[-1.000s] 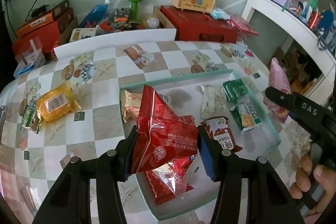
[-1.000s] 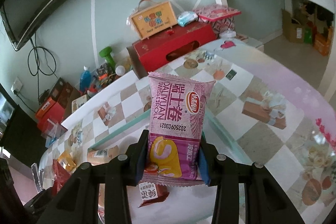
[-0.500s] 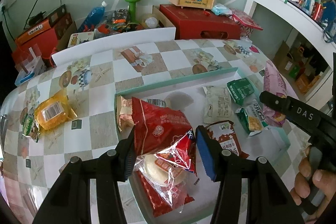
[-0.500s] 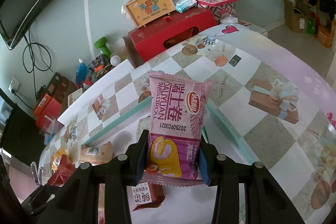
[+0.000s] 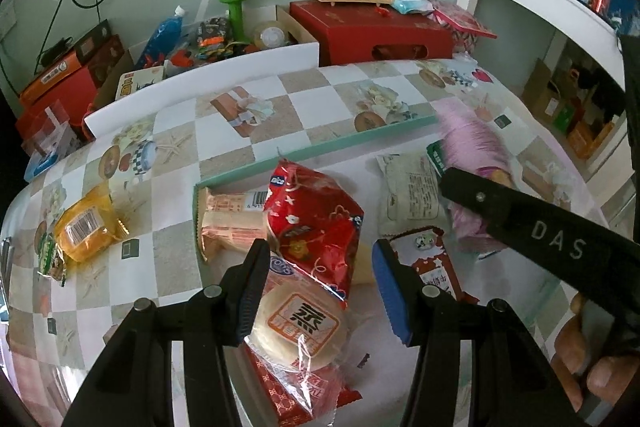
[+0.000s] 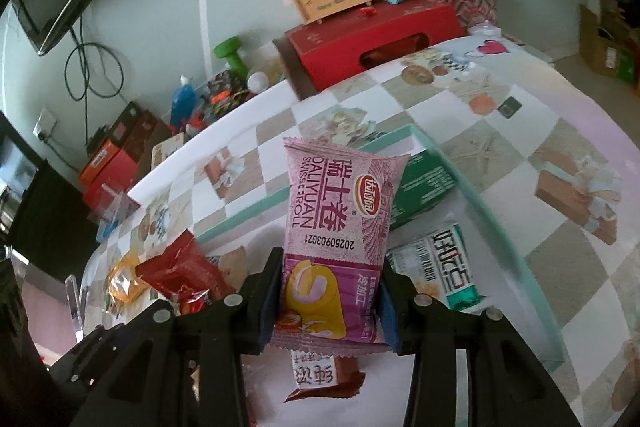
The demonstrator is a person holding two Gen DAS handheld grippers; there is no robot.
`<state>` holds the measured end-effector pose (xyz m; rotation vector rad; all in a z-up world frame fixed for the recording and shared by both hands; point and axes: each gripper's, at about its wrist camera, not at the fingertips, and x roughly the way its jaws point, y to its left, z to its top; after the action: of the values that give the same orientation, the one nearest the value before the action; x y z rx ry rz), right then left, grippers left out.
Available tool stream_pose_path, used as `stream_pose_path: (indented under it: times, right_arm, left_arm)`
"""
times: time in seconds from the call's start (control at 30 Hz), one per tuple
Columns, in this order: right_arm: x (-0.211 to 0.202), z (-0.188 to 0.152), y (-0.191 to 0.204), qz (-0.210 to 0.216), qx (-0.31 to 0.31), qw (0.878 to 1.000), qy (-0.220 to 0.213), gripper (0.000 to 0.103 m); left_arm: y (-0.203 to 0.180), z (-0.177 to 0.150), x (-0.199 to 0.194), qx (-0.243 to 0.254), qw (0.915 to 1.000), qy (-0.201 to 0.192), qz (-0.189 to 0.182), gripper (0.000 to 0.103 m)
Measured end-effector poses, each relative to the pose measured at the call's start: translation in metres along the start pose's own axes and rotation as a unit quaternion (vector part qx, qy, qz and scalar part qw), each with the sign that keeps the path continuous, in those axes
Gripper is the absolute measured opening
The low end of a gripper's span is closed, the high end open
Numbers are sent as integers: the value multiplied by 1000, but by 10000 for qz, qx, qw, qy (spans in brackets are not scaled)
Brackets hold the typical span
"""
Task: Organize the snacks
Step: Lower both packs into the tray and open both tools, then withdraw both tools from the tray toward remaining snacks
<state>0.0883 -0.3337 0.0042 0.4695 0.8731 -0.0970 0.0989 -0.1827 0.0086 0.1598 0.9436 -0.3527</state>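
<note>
Left wrist view: on the chequered bench (image 5: 168, 255), a yellow packet (image 5: 82, 231) lies at far left, not yet gathered into the teal-rimmed tray (image 5: 320, 150) where the other snacks sit. Just right of it, inside the tray's left end, a red packet (image 5: 316, 223) rests on a peach wrapper and a clear-wrapped cake, apparently set there to keep that corner's pile together. The left claw (image 5: 320, 287) hangs over the pile with its pads spread, the right pad visibly clear of the wrapping, so it grips nothing. Farther right lies a white packet (image 5: 408, 195). In the right wrist view, the right claw (image 6: 330, 291) pinches a pink Swiss roll packet (image 6: 336, 227) by its lower end, upright, above the tray's right part; its jaws have just been opening, the packet between them, likely to drop it beside the green-and-white packet (image 6: 440, 267) near the right rim.
</note>
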Motion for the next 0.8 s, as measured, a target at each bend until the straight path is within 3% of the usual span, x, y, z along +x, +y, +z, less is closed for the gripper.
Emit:
stream_pose_path:
  times: [0.13,0.23,0.33,0.57,0.73,0.8]
  right_arm:
    - [3,-2,-1,8,20,9999,126,47]
    - [2,-2,-2,-79,46,9999,105,65]
    - [-1,-1,-1,-149,18,9999,57,69]
    - [2,0,-5,-404,28,9992,37,89]
    - [2,-1,-2,-489,-67,9988,-13,93]
    - [3,-1,-1,-523,-85,9986,-29,96]
  left_arm:
    - [1,-1,-2,-48,10000,10,-4,55]
    - [6,-2,-5,-137,9999,28,-14,55]
    - [11,-3,-8,-194,9998,47,-13,59]
    - [26,-4,-20,-455,9990,-11,-2,79]
    - [33,-3,-27,-551,9983,-138,140,81]
    - [35,-4,-27,-578,9979,-159,236,97]
